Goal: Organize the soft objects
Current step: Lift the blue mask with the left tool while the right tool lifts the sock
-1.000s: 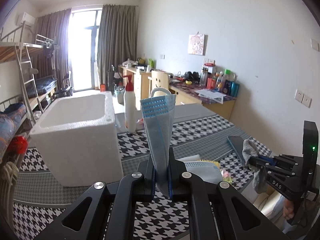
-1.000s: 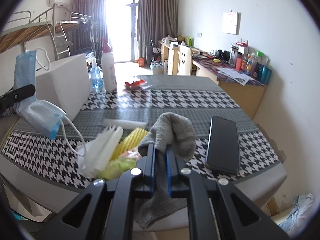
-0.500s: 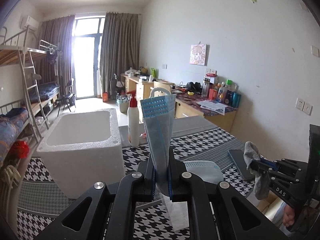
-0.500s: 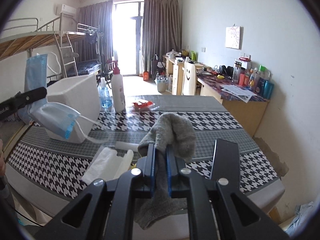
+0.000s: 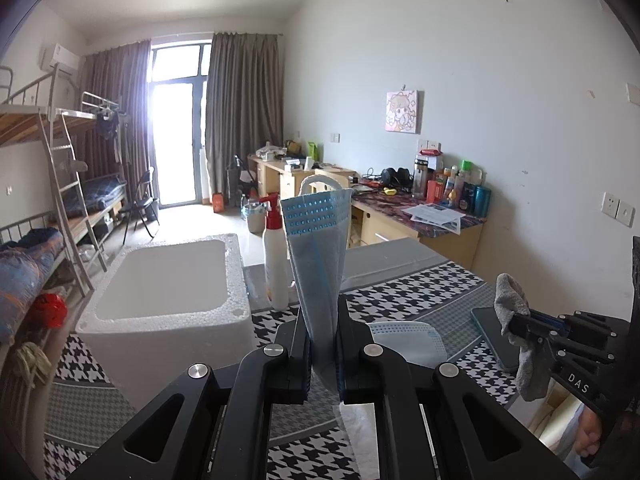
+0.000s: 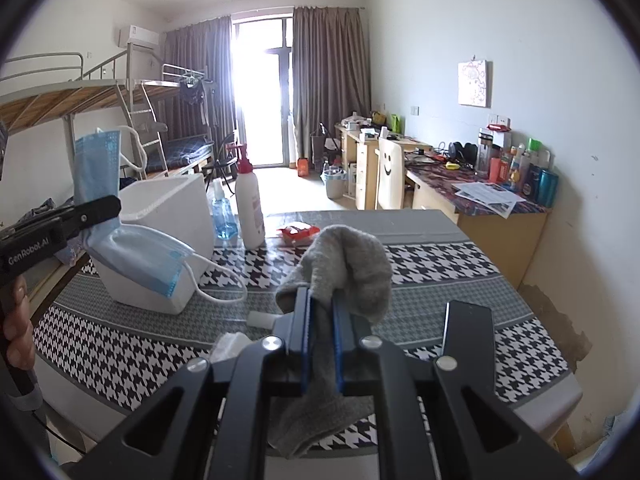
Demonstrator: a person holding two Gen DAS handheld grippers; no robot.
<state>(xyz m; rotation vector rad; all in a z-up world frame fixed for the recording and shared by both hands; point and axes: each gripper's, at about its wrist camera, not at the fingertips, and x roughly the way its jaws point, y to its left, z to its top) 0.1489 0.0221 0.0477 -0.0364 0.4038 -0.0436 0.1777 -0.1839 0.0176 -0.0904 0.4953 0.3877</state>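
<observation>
Hanging from right hand-held gripper (image 6: 319, 320): sock (image 6: 352, 264)

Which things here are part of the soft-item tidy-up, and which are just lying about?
Job:
- mask, in the left tongs
- grey sock, in the right tongs
- foam box, empty, the likely bin

Lying about:
- phone
- white pump bottle
- blue bottle
- red packet
- tissues
</observation>
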